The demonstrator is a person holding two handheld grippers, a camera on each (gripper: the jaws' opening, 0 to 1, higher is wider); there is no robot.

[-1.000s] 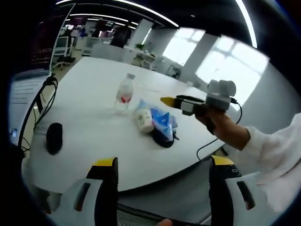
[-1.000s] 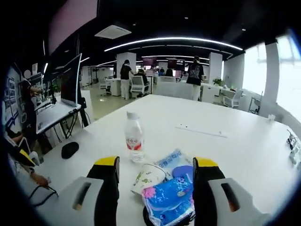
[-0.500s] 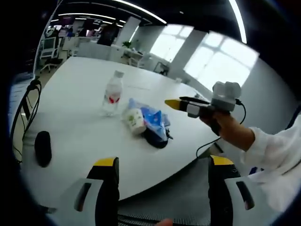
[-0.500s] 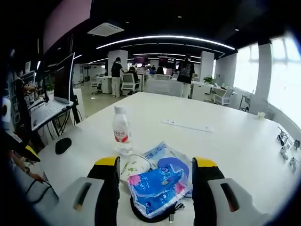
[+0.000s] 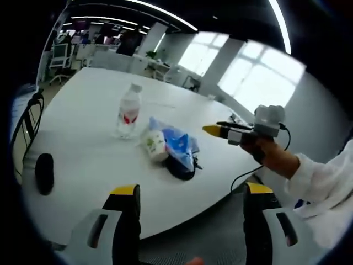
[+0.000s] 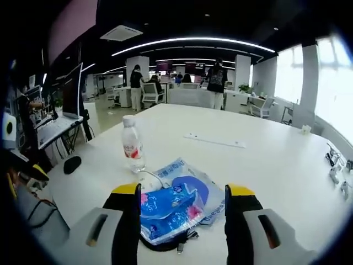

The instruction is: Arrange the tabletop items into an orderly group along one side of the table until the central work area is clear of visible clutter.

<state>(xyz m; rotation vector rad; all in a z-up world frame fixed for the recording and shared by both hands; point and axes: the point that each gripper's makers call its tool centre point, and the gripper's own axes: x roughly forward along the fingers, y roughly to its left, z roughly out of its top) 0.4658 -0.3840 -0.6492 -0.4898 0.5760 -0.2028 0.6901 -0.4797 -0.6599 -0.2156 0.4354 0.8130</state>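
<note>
A clear water bottle (image 5: 128, 112) (image 6: 132, 144) with a red label stands upright on the white table (image 5: 83, 138). Beside it a paper cup (image 5: 155, 144) lies on its side against a pile of blue packets (image 5: 179, 146) (image 6: 171, 207), which rest on a flat black item (image 5: 179, 168) (image 6: 165, 243). My right gripper (image 6: 183, 190) is open, its jaws framing the packets just above the near table edge. In the left gripper view it (image 5: 220, 131) hangs right of the pile in a person's hand. My left gripper (image 5: 191, 190) is open and empty, short of the table edge.
A black mouse (image 5: 44, 173) (image 6: 71, 164) lies alone near the table's left edge. A thin white strip (image 6: 215, 141) lies farther back on the table, and small items (image 6: 333, 165) sit at its right edge. Desks, chairs and people fill the office behind.
The right gripper has moved closer to the blue packets, which now sit low between its jaws. The left gripper view shifted slightly. The items on the table have not moved.
</note>
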